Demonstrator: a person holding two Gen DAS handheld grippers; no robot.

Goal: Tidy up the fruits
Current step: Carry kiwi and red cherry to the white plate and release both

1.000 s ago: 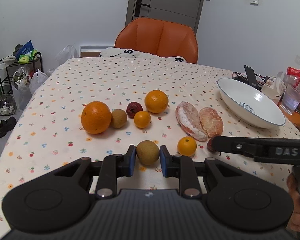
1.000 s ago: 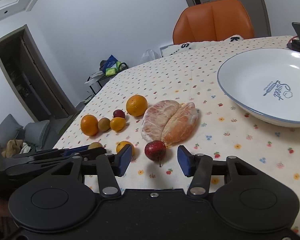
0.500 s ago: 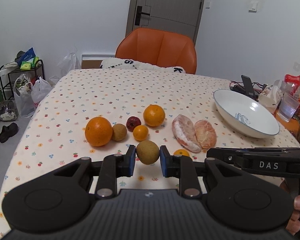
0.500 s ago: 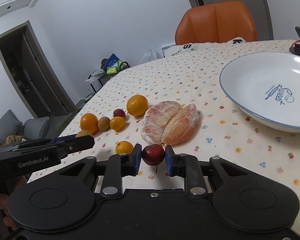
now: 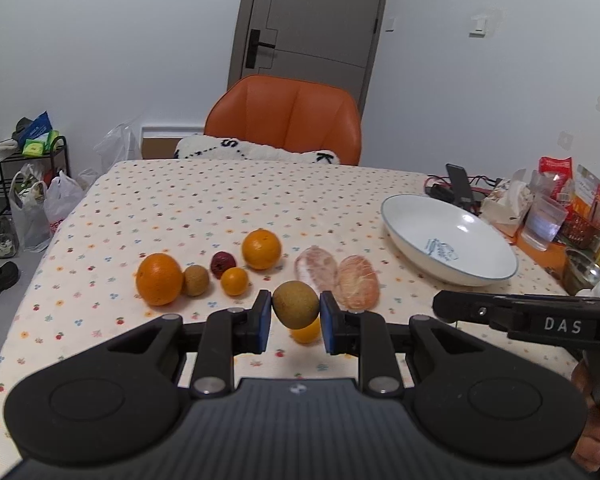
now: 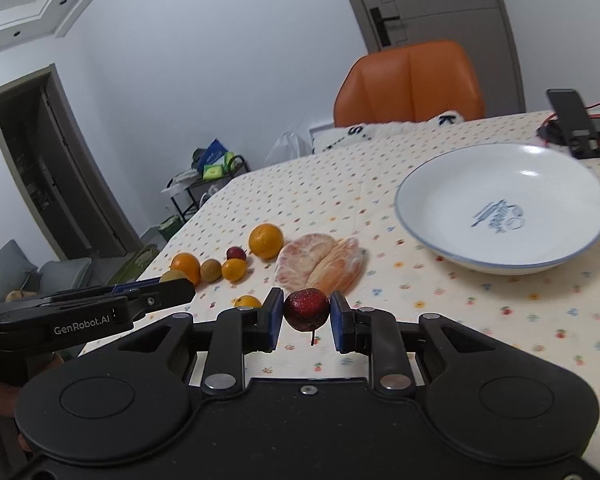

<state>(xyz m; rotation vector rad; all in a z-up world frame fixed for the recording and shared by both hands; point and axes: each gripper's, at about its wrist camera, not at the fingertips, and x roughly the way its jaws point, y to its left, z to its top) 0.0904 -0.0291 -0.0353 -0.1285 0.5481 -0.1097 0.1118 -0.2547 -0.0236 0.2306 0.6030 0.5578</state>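
My left gripper (image 5: 294, 316) is shut on a brown-green kiwi (image 5: 295, 303), held above the table. My right gripper (image 6: 305, 317) is shut on a small dark red fruit (image 6: 306, 309) with a stem, also lifted. On the floral tablecloth lie a big orange (image 5: 159, 279), a second kiwi (image 5: 196, 279), another dark red fruit (image 5: 222, 264), a small orange (image 5: 234, 281), a medium orange (image 5: 261, 249), two peeled pomelo pieces (image 5: 336, 278) and a small orange (image 5: 306, 332) partly hidden behind the held kiwi. An empty white bowl (image 6: 500, 184) with a blue rim stands to the right.
An orange chair (image 5: 288, 120) stands at the table's far side. A phone on a stand (image 6: 572, 120), cables, snack packets (image 5: 572, 196) and a metal cup (image 5: 588, 276) crowd the right edge. A rack with bags (image 5: 16, 184) is on the floor to the left.
My right gripper closed on the dark red fruit and lifted it. My left gripper rose higher with the kiwi, and both views pulled back from the table.
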